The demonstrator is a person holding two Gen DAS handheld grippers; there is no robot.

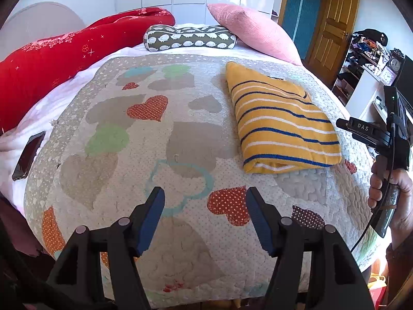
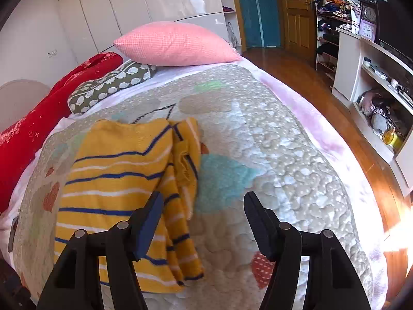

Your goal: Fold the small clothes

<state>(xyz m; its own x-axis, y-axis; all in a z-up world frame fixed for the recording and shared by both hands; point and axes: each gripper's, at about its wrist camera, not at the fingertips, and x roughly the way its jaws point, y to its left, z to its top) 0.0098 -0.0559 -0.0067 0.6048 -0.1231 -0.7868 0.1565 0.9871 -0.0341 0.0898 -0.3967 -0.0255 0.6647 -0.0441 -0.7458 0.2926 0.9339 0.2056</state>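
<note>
Yellow striped jumper (image 1: 281,121) lies folded near the bed's right edge; left tool (image 1: 205,219) and right tool (image 2: 204,222) both gape empty, released.

The right hand (image 1: 389,191) was cut off at the frame's edge, so only its fingers around the handle showed. The phone (image 1: 28,155) lay partly off the quilt, its screen too dark to read. From the right wrist view, the left finger (image 2: 148,222) of the hand-held gripper covered part of the striped yellow jumper (image 2: 116,180). The clutter on the shelves (image 2: 382,118) was too small to make out, and sun glare washed out the floor (image 2: 397,235).
</note>
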